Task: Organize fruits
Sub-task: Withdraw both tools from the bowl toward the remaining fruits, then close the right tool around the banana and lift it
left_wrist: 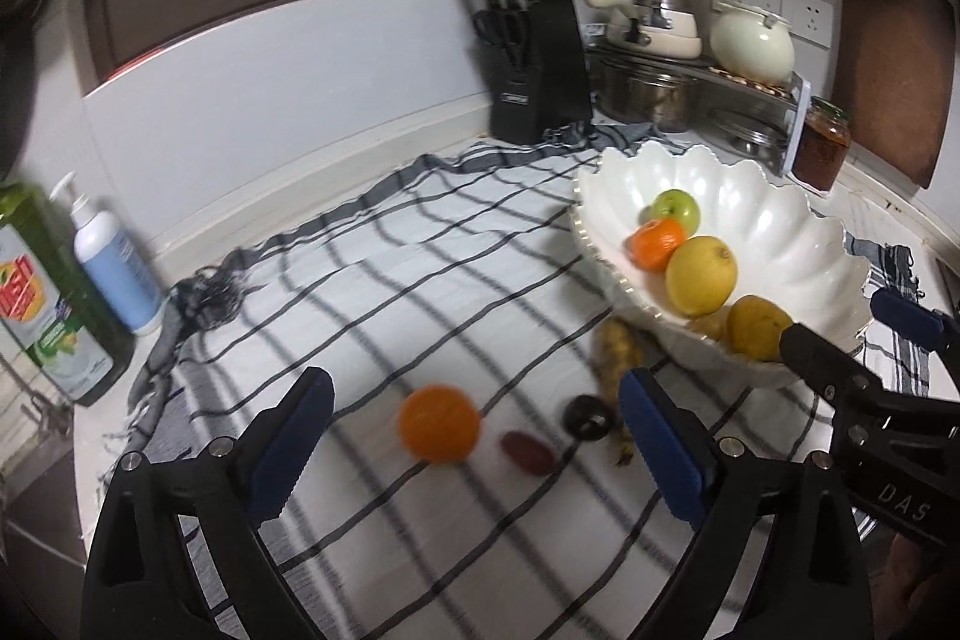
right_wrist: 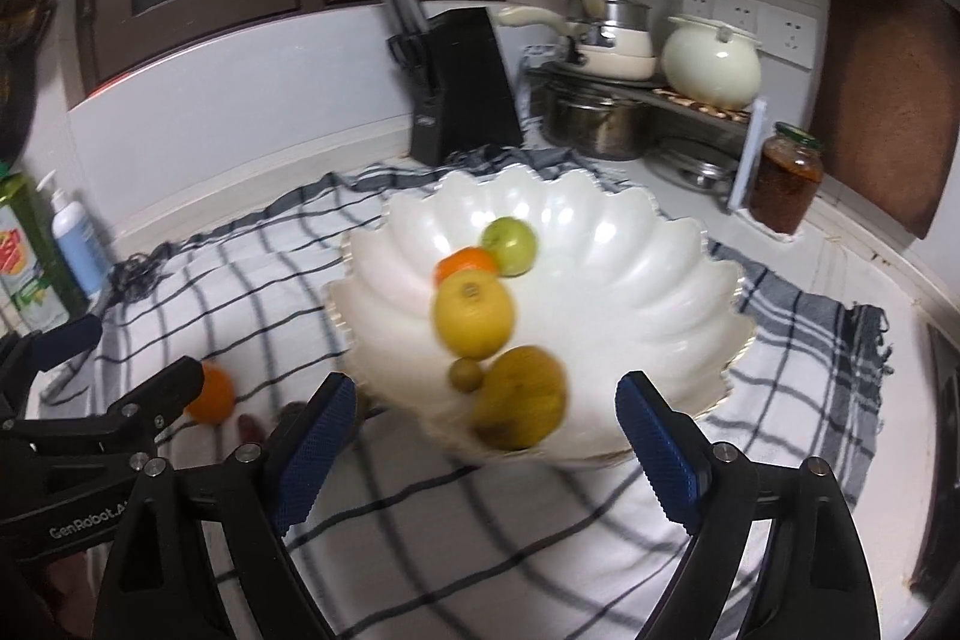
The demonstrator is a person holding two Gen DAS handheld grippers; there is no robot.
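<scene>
- Fruit is split between two places: some already sits in the white scalloped bowl [right_wrist: 600,244], and some lies loose on the checked cloth [left_wrist: 372,280] to the bowl's left.
- In the bowl, from far to near: a green apple [right_wrist: 510,245], a small orange [right_wrist: 465,263], a big yellow citrus [right_wrist: 474,311], a tiny green-brown fruit [right_wrist: 466,374] and a yellowish pear-like fruit [right_wrist: 521,397] near the front rim. That part looks done.
- Left on the cloth, as the left wrist view shows: a loose orange [left_wrist: 441,423] nearest the left tongs, a small dark red date-like fruit [left_wrist: 528,453] just right of it, a dark round fruit [left_wrist: 588,417] further right, and a spotted banana [left_wrist: 621,376] lying close against the bowl's near left edge.
- By my count about five pieces are in and four are out, so the job seems a little over half finished.
- Left gripper [left_wrist: 474,445]: its blue pads stand wide apart with nothing clamped; the loose orange lies on the cloth in the gap ahead of them.
- Right gripper [right_wrist: 486,451]: also wide apart and empty, aimed at the bowl's front rim, with the pear-like fruit just beyond it.
- Both views are smeared, so the small dark fruits are hard to name.
- Likely next: the loose orange, as it is the closest piece to the left gripper.
</scene>
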